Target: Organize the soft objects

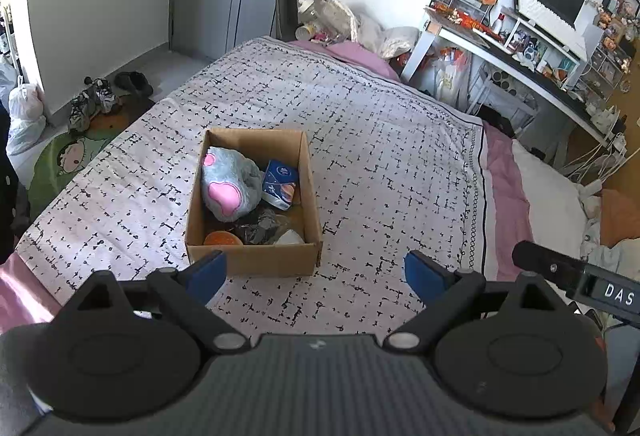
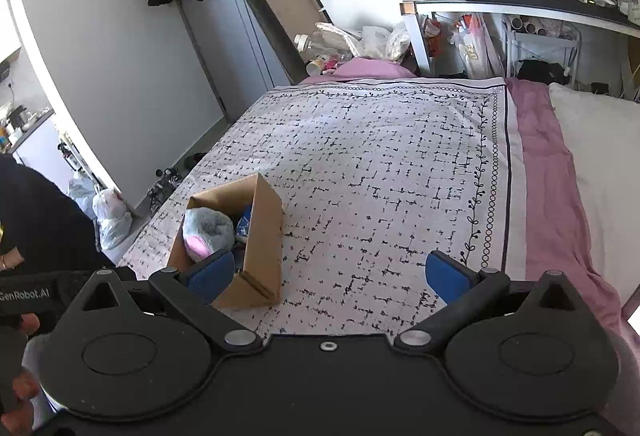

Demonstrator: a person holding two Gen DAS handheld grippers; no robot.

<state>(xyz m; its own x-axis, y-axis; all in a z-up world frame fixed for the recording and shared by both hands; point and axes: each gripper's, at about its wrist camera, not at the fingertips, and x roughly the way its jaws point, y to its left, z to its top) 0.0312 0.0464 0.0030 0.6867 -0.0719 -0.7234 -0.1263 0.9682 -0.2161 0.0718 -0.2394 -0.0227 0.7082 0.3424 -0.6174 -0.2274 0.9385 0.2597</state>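
An open cardboard box (image 1: pixel 256 258) stands on the patterned bedspread (image 1: pixel 380 155). In it lie a grey plush with pink patches (image 1: pixel 228 183), a blue tissue pack (image 1: pixel 280 183), a dark crumpled item (image 1: pixel 262 226), an orange thing (image 1: pixel 222 238) and a white thing (image 1: pixel 290 236). My left gripper (image 1: pixel 316 276) is open and empty, just in front of the box. My right gripper (image 2: pixel 330 276) is open and empty; the box (image 2: pixel 262 236) and plush (image 2: pixel 206 228) sit by its left finger.
A pink sheet and white pillow (image 2: pixel 600 155) lie to the right. A cluttered desk (image 1: pixel 520 51) with a monitor stands beyond the bed. Shoes (image 1: pixel 92 99) and bags (image 1: pixel 24 115) are on the floor at left. The other gripper's handle (image 1: pixel 576 276) shows at right.
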